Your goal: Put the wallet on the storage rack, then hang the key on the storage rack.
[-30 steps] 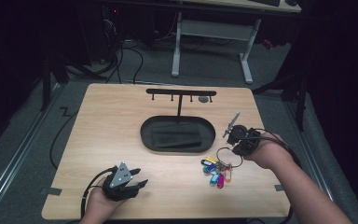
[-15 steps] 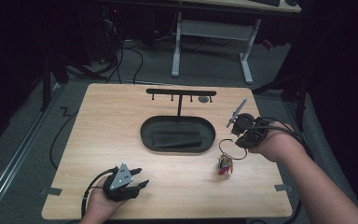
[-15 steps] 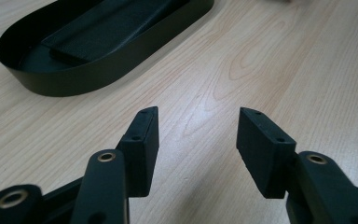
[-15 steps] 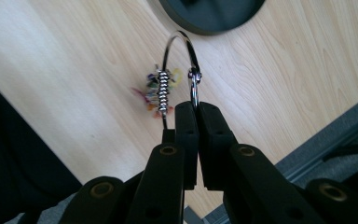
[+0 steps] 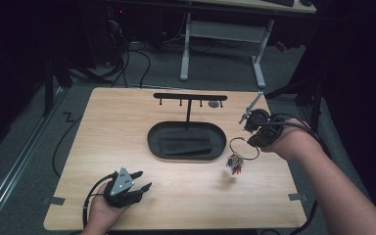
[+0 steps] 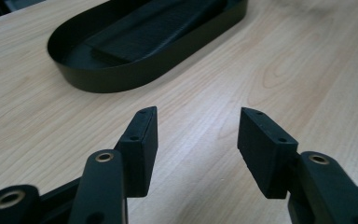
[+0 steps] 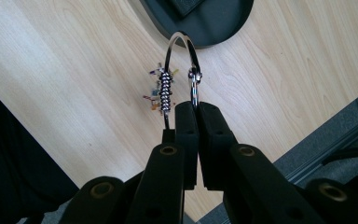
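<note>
A metal key ring with a bunch of coloured keys hangs above the right side of the wooden table, casting a shadow on it. My right gripper is shut on the ring. In the right gripper view, the ring loops up from the closed right gripper, and the keys dangle in a tight stack. My left gripper rests at the table's front left, open. Its pads have nothing between them.
A black oval tray holding a dark pad sits at the table's centre, and its rim lies ahead of the left gripper. Behind it stands a black T-shaped rack with small hooks. Cables and desk legs lie beyond the far edge.
The right hand has risen with the key ring. The keys, which lay fanned out on the table, now hang bunched in the air. The left gripper has stayed put.
</note>
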`<action>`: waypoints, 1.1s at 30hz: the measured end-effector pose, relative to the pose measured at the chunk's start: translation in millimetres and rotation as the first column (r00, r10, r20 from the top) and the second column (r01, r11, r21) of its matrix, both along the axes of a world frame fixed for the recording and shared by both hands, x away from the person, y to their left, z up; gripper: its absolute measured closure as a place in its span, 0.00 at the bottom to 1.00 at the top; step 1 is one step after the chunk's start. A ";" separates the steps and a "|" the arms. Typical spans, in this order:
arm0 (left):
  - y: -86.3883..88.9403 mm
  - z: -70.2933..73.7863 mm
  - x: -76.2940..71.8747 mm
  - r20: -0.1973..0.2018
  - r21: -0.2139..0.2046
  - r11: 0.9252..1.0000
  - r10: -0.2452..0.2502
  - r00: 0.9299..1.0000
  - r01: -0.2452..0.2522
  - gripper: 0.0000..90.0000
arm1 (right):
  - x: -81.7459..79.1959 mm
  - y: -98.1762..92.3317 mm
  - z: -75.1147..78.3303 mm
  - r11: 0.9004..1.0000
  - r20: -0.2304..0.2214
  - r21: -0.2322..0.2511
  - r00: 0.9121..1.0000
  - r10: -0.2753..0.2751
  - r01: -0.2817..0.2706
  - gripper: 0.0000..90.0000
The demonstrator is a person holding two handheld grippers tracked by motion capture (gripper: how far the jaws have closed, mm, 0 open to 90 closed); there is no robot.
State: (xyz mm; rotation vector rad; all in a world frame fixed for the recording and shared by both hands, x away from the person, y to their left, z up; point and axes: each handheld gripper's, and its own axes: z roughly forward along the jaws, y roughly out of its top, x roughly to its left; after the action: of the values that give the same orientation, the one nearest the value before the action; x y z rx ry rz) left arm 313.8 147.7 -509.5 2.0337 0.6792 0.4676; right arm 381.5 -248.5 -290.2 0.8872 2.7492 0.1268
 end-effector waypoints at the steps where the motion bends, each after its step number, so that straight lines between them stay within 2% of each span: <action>1: 1.5 -0.1 0.5 -0.008 -0.006 1.000 0.003 1.000 -0.003 0.53 | 0.3 0.2 -1.2 1.000 -0.003 -0.003 1.000 -0.002 0.001 0.98; 4: 2.3 -0.4 -0.1 -0.006 -0.003 1.000 0.006 1.000 -0.006 0.53 | 0.3 1.1 -4.4 1.000 -0.008 -0.013 1.000 -0.001 0.001 0.98; 9: 0.3 -1.3 0.1 -0.001 0.002 1.000 -0.001 1.000 0.001 0.53 | 0.3 1.6 -5.9 1.000 -0.011 -0.002 1.000 -0.008 0.008 0.98; 13: 0.8 -2.4 -0.5 -0.003 0.011 1.000 -0.003 1.000 0.003 0.53 | 2.7 2.3 -4.5 1.000 -0.009 -0.007 1.000 0.006 -0.006 0.97; 18: 3.2 -3.1 -2.1 -0.009 0.019 1.000 -0.007 1.000 0.007 0.53 | 7.8 -0.7 -3.2 1.000 0.000 -0.014 1.000 -0.008 0.008 0.98; 23: 7.8 -1.1 -2.9 -0.007 -0.012 1.000 0.013 1.000 -0.013 0.53 | 13.2 0.3 -3.4 1.000 0.001 -0.001 1.000 -0.011 0.011 0.98; 26: 7.0 -1.5 -1.0 -0.026 -0.022 1.000 -0.008 1.000 0.007 0.52 | 17.3 2.2 -2.7 1.000 0.000 0.020 1.000 -0.012 0.012 0.98; 28: 5.4 -2.1 0.1 -0.038 -0.016 0.999 -0.028 0.999 0.027 0.49 | 22.3 3.4 -1.3 1.000 0.000 0.017 1.000 -0.012 0.012 0.98; 31: 3.9 -1.2 -2.6 -0.009 0.012 0.999 -0.030 0.999 0.031 0.47 | 30.0 6.3 3.0 0.999 0.009 0.025 1.000 -0.025 0.025 0.98; 33: 5.9 1.2 -4.4 0.002 -0.006 1.000 -0.027 1.000 0.027 0.45 | 35.7 7.7 5.1 0.999 0.023 0.032 0.999 -0.028 0.027 0.98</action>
State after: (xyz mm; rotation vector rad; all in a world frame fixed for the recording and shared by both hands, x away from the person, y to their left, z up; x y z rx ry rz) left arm 309.4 153.6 -508.3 2.0337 0.6505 0.4511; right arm 417.2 -240.8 -285.1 0.9250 2.7197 0.1745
